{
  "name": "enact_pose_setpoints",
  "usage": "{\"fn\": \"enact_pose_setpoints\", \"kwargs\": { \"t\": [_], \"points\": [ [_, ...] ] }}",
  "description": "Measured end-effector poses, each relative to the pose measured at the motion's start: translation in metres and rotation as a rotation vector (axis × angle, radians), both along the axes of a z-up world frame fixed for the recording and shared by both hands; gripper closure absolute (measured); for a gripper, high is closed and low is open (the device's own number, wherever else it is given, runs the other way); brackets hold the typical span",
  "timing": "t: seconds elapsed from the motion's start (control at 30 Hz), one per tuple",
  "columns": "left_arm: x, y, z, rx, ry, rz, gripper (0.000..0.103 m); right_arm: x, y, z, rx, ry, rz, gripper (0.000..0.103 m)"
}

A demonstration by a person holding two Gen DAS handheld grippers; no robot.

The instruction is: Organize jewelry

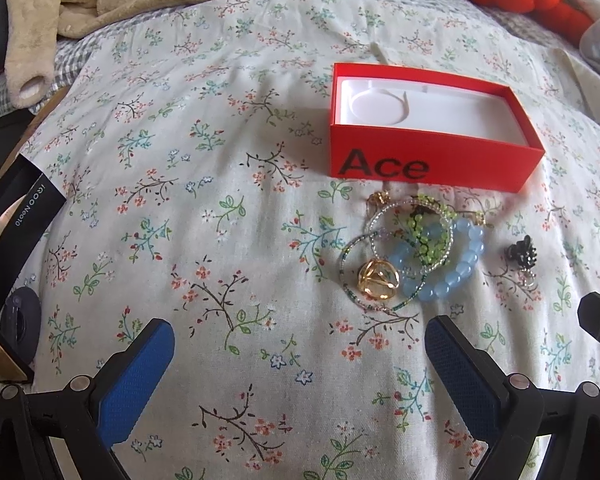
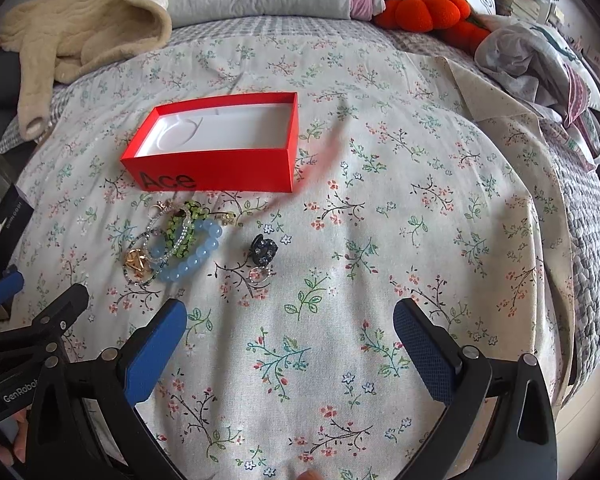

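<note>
The work surface is a bed covered by a floral sheet (image 2: 380, 220); no counter is present. A beige fleece garment (image 2: 80, 28) lies at the far left and an orange plush toy (image 2: 428, 10) at the far right, both well apart from the task items. The red box (image 2: 216, 168), marked "Ace", sits open on the sheet left of centre in the right wrist view; its white liner shows no contents, so no piece has been stowed. The jewelry pile (image 1: 412, 256) lies just beside the near wall of the box, on the sheet. It consists of a blue bead bracelet (image 1: 460, 264), a green bead bracelet (image 1: 428, 236), thin beaded strands and a gold wire pendant (image 1: 378, 280), all overlapping. A black hair clip (image 2: 263, 249) with a clear ring (image 2: 260, 274) touching it rests apart, to the right of the pile. The left gripper (image 1: 300, 364) and right gripper (image 2: 290, 344) hover near the viewer, jaws spread wide, holding nothing. Assessment: the task is at its start; every piece remains to be separated and placed in the box.
</note>
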State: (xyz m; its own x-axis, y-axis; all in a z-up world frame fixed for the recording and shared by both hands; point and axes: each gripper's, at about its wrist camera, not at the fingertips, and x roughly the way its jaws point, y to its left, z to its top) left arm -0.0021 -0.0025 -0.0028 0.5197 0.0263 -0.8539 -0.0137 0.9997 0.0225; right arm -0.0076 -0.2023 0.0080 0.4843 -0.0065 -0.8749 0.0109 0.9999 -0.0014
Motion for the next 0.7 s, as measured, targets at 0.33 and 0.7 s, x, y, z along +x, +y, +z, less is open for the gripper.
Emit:
{"fn": "enact_pose_setpoints", "kwargs": {
  "t": [0.33,0.7],
  "points": [
    [0.0,-0.0009,0.0005,0.002,-0.004,-0.002,0.0,-0.0011,-0.0002,0.0007,-0.002,-0.002,-0.001,0.0],
    [0.0001,-0.0008,0.0004,0.001,-0.001,-0.002,0.0,-0.0004,-0.0005,0.0012,0.001,0.0,-0.003,0.0]
  ]
}}
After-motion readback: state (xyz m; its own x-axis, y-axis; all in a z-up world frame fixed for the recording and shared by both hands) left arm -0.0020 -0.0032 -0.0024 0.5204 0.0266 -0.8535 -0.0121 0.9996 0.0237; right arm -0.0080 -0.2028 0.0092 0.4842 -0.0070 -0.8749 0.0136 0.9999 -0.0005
